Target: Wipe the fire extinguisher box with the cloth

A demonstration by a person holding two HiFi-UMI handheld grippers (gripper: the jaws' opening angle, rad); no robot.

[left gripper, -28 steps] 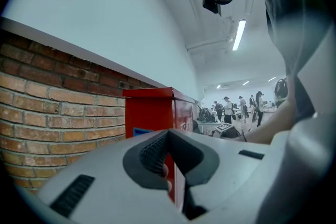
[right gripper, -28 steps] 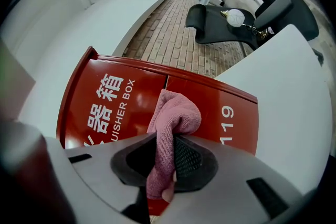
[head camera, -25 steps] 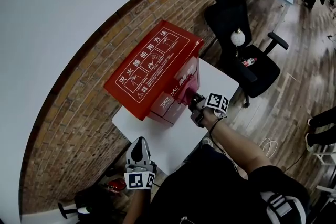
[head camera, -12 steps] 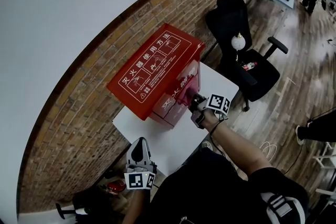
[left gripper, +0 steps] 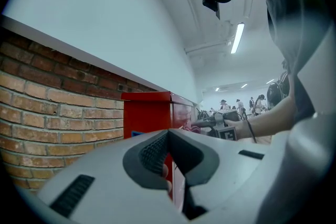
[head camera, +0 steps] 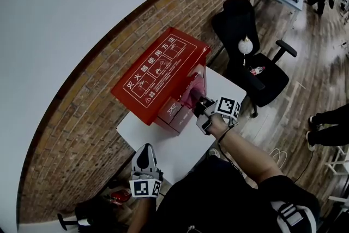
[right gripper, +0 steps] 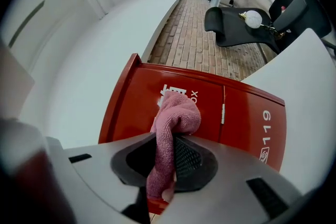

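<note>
A red fire extinguisher box is seen from above, standing on the far edge of a white table, its back close to a brick wall. Its sloped top bears white instruction panels, and its front face carries two doors with white lettering. A pink cloth is clamped between the jaws of the right gripper, which are closed on a bunched fold so that a rounded wad sticks out ahead of them. That wad appears to be pressed against the left door of the front face, beside the lettering and near the hinge line. The left gripper is held low off the table's near left corner, well apart from the box, with its jaws closed together and nothing between them. A black office chair stands beyond the table's right edge. The cloth is judged to be soft, light and limp, so it is best held by a thick fold as here, with enough left free to spread against the panel. The box is judged to be stiff and smooth, probably heavy enough to resist light strokes, though it could be steadied at its top edge if it slides.
</note>
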